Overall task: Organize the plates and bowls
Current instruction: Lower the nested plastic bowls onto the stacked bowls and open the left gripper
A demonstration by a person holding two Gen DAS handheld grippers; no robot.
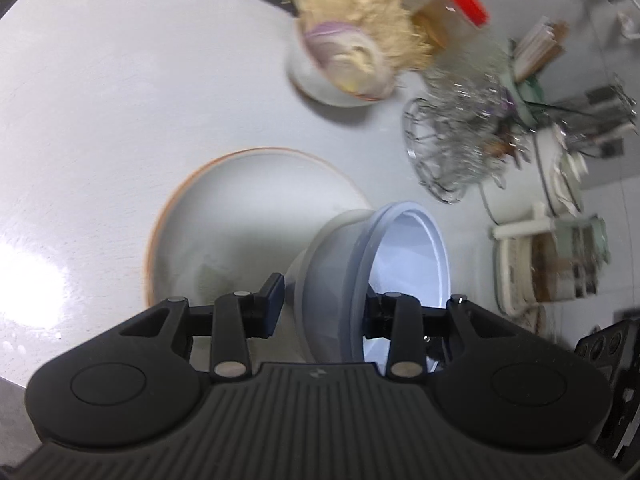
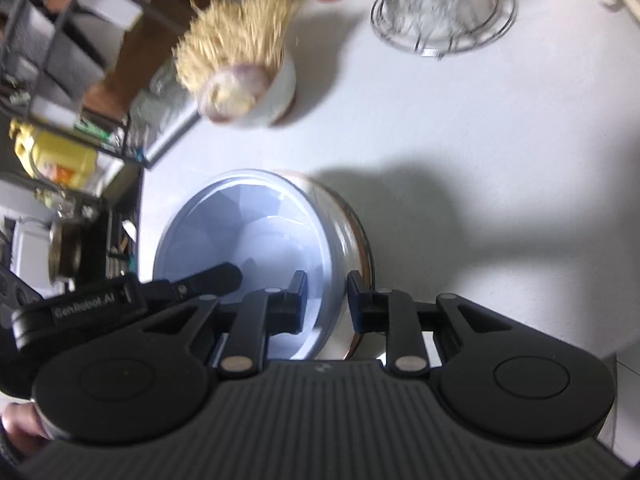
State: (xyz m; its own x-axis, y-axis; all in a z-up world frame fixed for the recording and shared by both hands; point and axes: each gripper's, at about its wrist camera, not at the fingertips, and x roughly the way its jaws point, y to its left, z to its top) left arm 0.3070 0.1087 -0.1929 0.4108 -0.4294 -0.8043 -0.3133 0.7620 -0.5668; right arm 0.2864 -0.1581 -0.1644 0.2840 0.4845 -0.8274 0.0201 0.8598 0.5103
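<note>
You had both grippers at one pale blue bowl (image 2: 244, 236), which sat tipped over the orange-rimmed plate (image 1: 224, 216) on the white table (image 1: 100, 100), each gripper straddling an opposite side of its wall. Your right gripper (image 2: 325, 304) had its fingers apart, one inside the bowl and one outside between bowl and plate, not visibly pressing the wall. Your left gripper (image 1: 324, 308) bracketed the far-left side of the bowl in the same way, one finger outside and one inside, and I could not tell whether it was clamped or only close. The relation that mattered was the bowl's tilt: in the left view its mouth faced right, away from the plate, so its axis lay well off upright. Neither hand was nearer; both were on the rim. I judged that settling it level in the plate would need both sides lowered together. A cup of straw-like sticks (image 2: 240, 68) and a wire basket (image 2: 440, 12) stood farther off.
</note>
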